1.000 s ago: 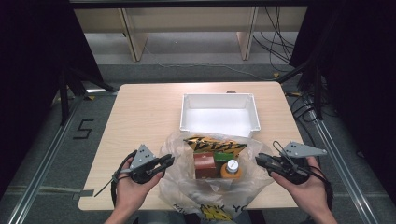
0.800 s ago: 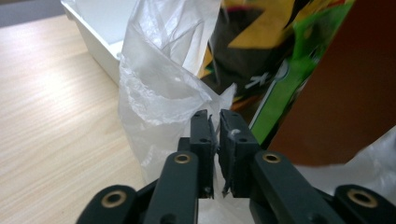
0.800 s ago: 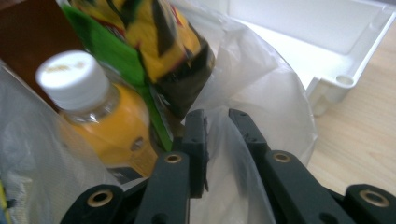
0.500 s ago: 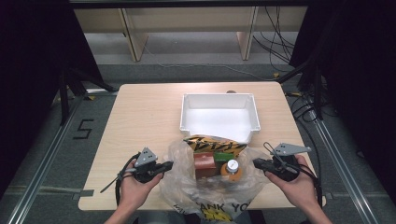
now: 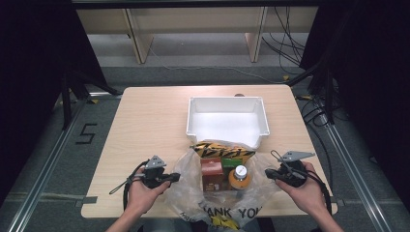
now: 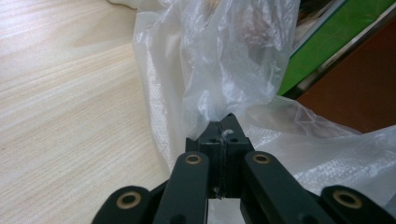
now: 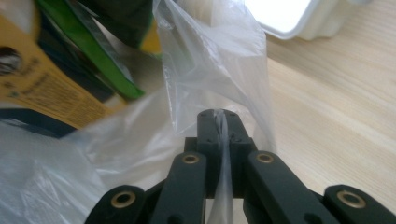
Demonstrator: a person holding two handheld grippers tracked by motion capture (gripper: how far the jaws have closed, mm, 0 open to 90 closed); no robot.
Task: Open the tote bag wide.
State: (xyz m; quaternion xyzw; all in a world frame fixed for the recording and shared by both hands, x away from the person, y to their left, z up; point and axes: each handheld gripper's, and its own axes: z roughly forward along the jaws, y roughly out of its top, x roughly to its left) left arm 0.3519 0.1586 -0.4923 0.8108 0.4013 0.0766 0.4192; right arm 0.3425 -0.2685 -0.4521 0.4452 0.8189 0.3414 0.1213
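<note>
Seen from the high view, a clear plastic bag (image 5: 220,193) sat at the near edge of the wooden table (image 5: 145,125), holding a yellow snack packet (image 5: 223,151), a brown box (image 5: 212,175) and an orange-capped bottle (image 5: 240,176), with a white bin (image 5: 227,121) just beyond it. The left gripper (image 5: 175,178) met the bag's left side, the right gripper (image 5: 269,174) its right. In the left gripper view, the left gripper (image 6: 223,133), whose jaws had just been closing, was clamped on a fold of the bag (image 6: 224,60). In the right gripper view, the right gripper (image 7: 219,122), its jaws likewise just closed, pinched the bag's film (image 7: 215,70) between them, the bin (image 7: 299,18) beyond.
</note>
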